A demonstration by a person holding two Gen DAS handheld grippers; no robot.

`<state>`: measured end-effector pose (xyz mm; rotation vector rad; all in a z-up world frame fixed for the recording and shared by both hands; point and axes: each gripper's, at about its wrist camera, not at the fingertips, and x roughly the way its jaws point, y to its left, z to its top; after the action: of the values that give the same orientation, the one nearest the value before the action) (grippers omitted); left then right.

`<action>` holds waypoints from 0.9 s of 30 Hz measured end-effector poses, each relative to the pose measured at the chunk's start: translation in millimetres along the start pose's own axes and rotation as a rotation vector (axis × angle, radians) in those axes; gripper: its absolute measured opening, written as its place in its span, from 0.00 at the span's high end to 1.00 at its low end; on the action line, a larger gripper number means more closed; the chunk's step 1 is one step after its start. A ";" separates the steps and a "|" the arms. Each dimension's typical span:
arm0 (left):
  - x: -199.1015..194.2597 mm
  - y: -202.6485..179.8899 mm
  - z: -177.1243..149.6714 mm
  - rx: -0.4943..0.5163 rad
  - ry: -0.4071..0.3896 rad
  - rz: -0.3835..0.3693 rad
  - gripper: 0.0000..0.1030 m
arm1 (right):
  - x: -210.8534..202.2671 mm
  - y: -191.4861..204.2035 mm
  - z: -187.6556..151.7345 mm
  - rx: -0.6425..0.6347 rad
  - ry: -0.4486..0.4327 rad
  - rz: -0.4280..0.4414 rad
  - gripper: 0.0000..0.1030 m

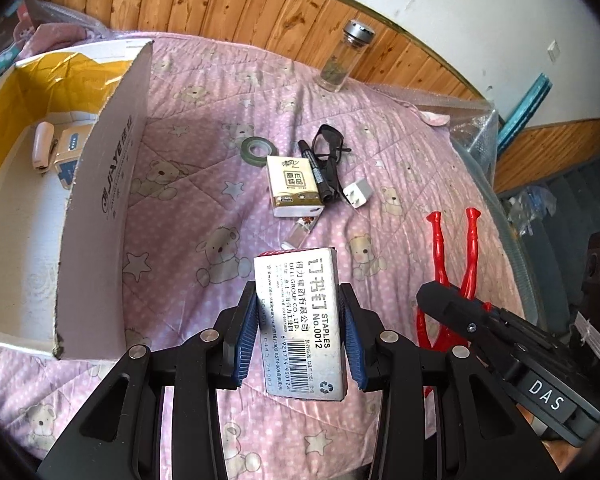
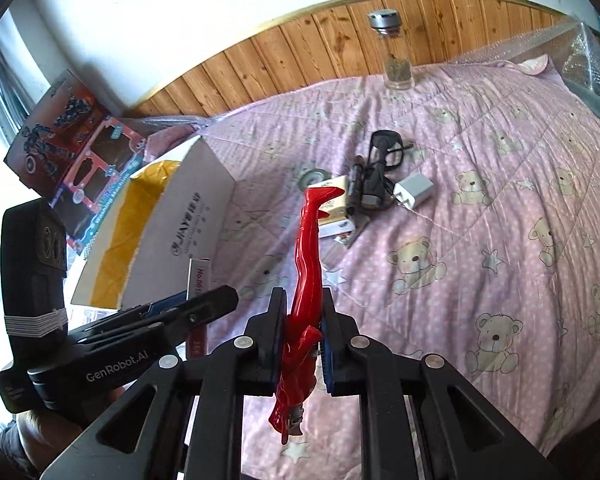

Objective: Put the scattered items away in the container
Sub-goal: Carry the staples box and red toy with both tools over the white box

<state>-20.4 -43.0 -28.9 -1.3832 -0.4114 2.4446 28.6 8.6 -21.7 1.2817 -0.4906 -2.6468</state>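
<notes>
Two grippers loaded above the bed: left gripper jaws clamp a staples box; right gripper jaws pinch red pliers. Cardboard box left; tissue pack, charger loose on quilt.

Both of my views are fisheye, each mounted behind its own fingers and tilted down over the pink bear-print quilt.

Left wrist view: faces the wood-panelled wall; the cardboard box fills its left side, close by. The right gripper enters at lower right.

Right wrist view: same heading, from further right; the box sits mid-left. The left gripper enters at lower left.

Shared: the quilt, the box, the glass bottle by the wall, and the central clutter around the white charger.
</notes>
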 end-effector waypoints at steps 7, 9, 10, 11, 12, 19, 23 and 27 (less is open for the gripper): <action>-25.5 9.7 -7.1 -0.038 -0.031 -0.033 0.61 | -16.6 22.6 -5.7 -0.023 -0.021 0.031 0.84; -29.8 13.2 -9.5 -0.046 -0.038 -0.033 0.61 | -20.2 28.2 -7.5 -0.029 -0.027 0.041 0.84; -31.7 14.7 -10.2 -0.049 -0.041 -0.031 0.61 | -22.0 30.8 -8.5 -0.032 -0.030 0.045 0.84; -33.9 16.1 -10.9 -0.051 -0.043 -0.030 0.61 | -23.7 32.9 -9.2 -0.034 -0.034 0.050 0.84; -36.2 17.0 -11.5 -0.052 -0.046 -0.029 0.61 | -25.3 35.1 -10.2 -0.036 -0.036 0.056 0.84; -56.9 22.2 -16.3 -0.070 -0.078 -0.048 0.61 | -30.6 50.6 -8.9 -0.054 -0.039 0.098 0.84; -72.4 30.0 -13.7 -0.094 -0.103 -0.071 0.61 | -31.8 63.3 -5.3 -0.072 -0.038 0.113 0.84; -87.7 36.1 -7.3 -0.107 -0.140 -0.082 0.61 | -34.1 77.5 -2.0 -0.094 -0.044 0.125 0.84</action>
<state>24.6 -109.9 21.5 -1.2128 -0.6285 2.4921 51.4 -54.7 29.9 1.1299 -0.4317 -2.5667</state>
